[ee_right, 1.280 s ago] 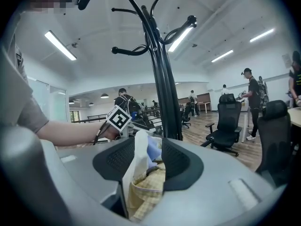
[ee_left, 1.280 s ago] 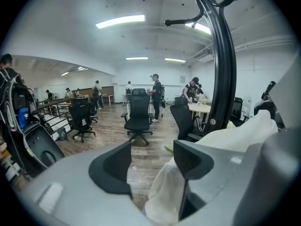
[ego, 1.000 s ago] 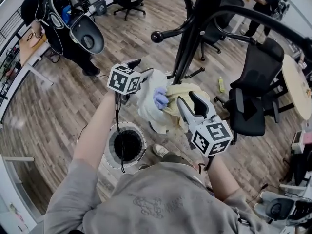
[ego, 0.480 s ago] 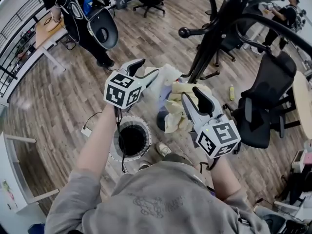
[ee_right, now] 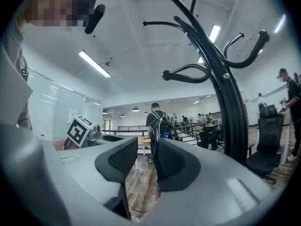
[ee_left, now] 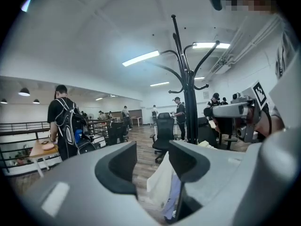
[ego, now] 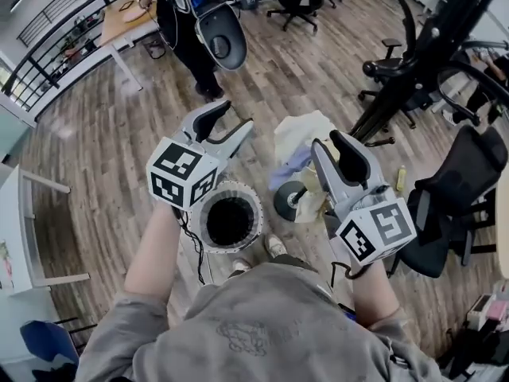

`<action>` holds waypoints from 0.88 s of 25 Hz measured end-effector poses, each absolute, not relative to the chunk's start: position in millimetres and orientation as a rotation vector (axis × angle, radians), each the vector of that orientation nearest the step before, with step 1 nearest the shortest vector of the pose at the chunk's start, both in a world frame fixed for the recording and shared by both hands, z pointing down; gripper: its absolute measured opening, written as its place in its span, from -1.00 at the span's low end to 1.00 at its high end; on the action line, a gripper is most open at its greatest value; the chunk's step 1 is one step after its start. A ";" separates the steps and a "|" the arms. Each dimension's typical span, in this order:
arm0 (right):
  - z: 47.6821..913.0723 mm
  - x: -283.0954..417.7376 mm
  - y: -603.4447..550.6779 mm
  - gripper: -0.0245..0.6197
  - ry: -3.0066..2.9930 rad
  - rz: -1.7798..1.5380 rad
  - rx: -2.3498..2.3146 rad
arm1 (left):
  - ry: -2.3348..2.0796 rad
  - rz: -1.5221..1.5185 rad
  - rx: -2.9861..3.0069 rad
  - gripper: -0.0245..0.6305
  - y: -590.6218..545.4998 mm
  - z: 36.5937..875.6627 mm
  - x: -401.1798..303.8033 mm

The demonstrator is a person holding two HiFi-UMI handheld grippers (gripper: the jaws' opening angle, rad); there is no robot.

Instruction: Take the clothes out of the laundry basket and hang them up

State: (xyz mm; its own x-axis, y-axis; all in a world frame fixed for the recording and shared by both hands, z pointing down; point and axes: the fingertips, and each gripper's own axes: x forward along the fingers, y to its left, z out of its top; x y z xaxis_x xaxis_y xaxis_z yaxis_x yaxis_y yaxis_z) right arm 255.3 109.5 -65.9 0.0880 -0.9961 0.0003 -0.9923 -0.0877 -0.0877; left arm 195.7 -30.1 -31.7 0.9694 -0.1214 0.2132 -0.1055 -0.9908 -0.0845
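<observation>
The round white laundry basket [ego: 229, 221] stands on the wood floor just below me, its inside dark. A cream-white cloth [ego: 301, 130] with a purple piece [ego: 291, 165] hangs against the black coat rack [ego: 413, 70], above the rack's round base [ego: 289, 200]. My left gripper [ego: 227, 123] is open above the basket's far rim, with nothing between its jaws. In the left gripper view the cloth [ee_left: 163, 185] shows beyond its gap. My right gripper [ego: 334, 143] hovers right of the cloth, its jaws a narrow gap apart and holding nothing. The rack [ee_right: 225, 88] rises beside it.
A person with a backpack [ego: 191, 14] stands at the far side near a desk [ego: 127, 18]. Black office chairs [ego: 461, 181] crowd the right. A yellow bottle [ego: 399, 180] lies on the floor by the rack. My shoe [ego: 274, 247] is next to the basket.
Both grippers have drawn back from the clothes, which stay hanging on the rack. The right gripper no longer touches the yellow cloth. My view has swung toward the basket.
</observation>
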 end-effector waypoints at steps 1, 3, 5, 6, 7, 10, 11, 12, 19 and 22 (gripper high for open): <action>-70.9 249.5 104.8 -0.42 2.099 -0.080 -2.248 | 0.202 -0.327 -3.042 -0.27 -32.2 -36.6 184.7; -79.5 235.3 95.2 -0.44 2.148 -0.062 -2.204 | 0.258 -0.305 -3.040 -0.30 -36.6 -45.9 161.3; -83.4 221.3 85.6 -0.46 2.202 -0.049 -2.154 | 0.326 -0.276 -3.037 -0.35 -40.6 -52.5 138.1; -83.2 215.7 80.8 -0.47 2.227 -0.044 -2.128 | 0.363 -0.256 -3.038 -0.38 -42.3 -54.7 127.9; -82.0 211.4 76.0 -0.49 2.248 -0.041 -2.102 | 0.400 -0.231 -3.043 -0.41 -43.6 -56.4 118.9; -78.8 201.6 64.5 -0.62 2.299 -0.042 -2.036 | 0.503 -0.164 -3.056 -0.47 -43.6 -59.1 96.0; -79.1 197.8 61.7 -0.63 2.315 -0.045 -2.017 | 0.534 -0.159 -3.053 -0.49 -42.7 -59.0 89.0; -79.9 193.3 58.7 -0.63 2.333 -0.046 -1.996 | 0.565 -0.164 -3.043 -0.50 -42.1 -58.4 81.7; -74.7 142.2 41.8 -0.83 2.530 -0.063 -1.813 | 0.786 -0.237 -2.998 -0.58 -41.6 -41.8 25.8; -64.7 117.0 40.4 -0.84 2.618 -0.081 -1.729 | 0.861 -0.270 -2.990 -0.63 -37.1 -29.5 4.9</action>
